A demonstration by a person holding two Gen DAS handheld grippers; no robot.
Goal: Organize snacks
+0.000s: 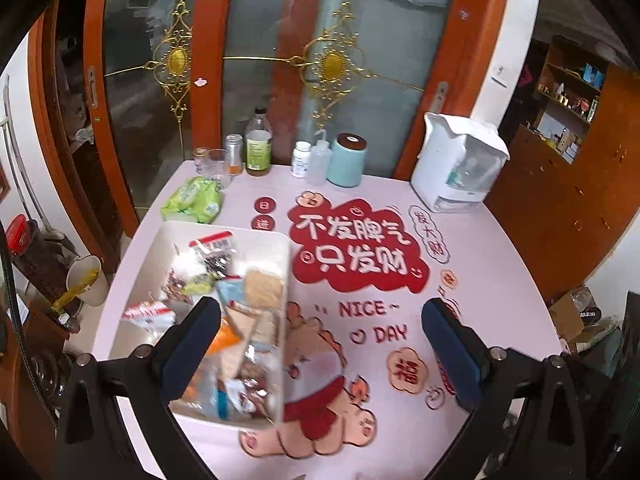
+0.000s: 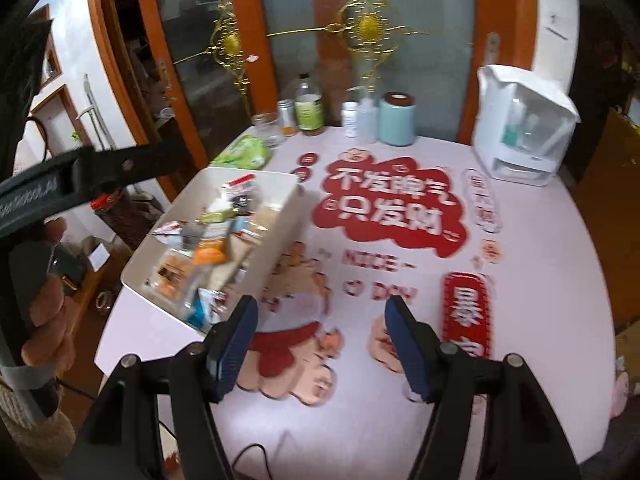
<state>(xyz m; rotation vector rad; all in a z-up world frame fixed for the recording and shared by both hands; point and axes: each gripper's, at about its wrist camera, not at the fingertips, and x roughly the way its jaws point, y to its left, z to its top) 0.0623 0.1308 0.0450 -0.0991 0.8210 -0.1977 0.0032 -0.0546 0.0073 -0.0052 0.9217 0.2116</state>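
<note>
**Both grippers empty above the table, snack tray at the left**

The white tray (image 1: 224, 236) sits on the left side of the pink table (image 1: 500, 280), heaped with mixed snack packets (image 2: 208, 256): an orange one, a blue-and-white one, and clear wrappers among them. The left gripper (image 1: 320, 344) hangs with its jaws released and wide, nothing between them; its left finger overlaps the tray's near end in view, but whether it touches I cannot tell. The right gripper (image 2: 318, 340) is likewise released and empty, over the cartoon print right of the tray.

Judging by this, the step in hand is a reach for a packet. It would go best by choosing one lying on top, closing on a firm edge rather than slack film, and lifting straight up so neighbours do not spill over the low wall.

A green packet (image 1: 192, 200) lies just beyond the tray. Along the far edge stand bottles (image 1: 259, 144), a glass (image 1: 218, 166), a blue canister (image 1: 347, 160) and a white appliance (image 1: 460, 164), well clear. The tray's right wall stands between the right gripper and the pile.
</note>
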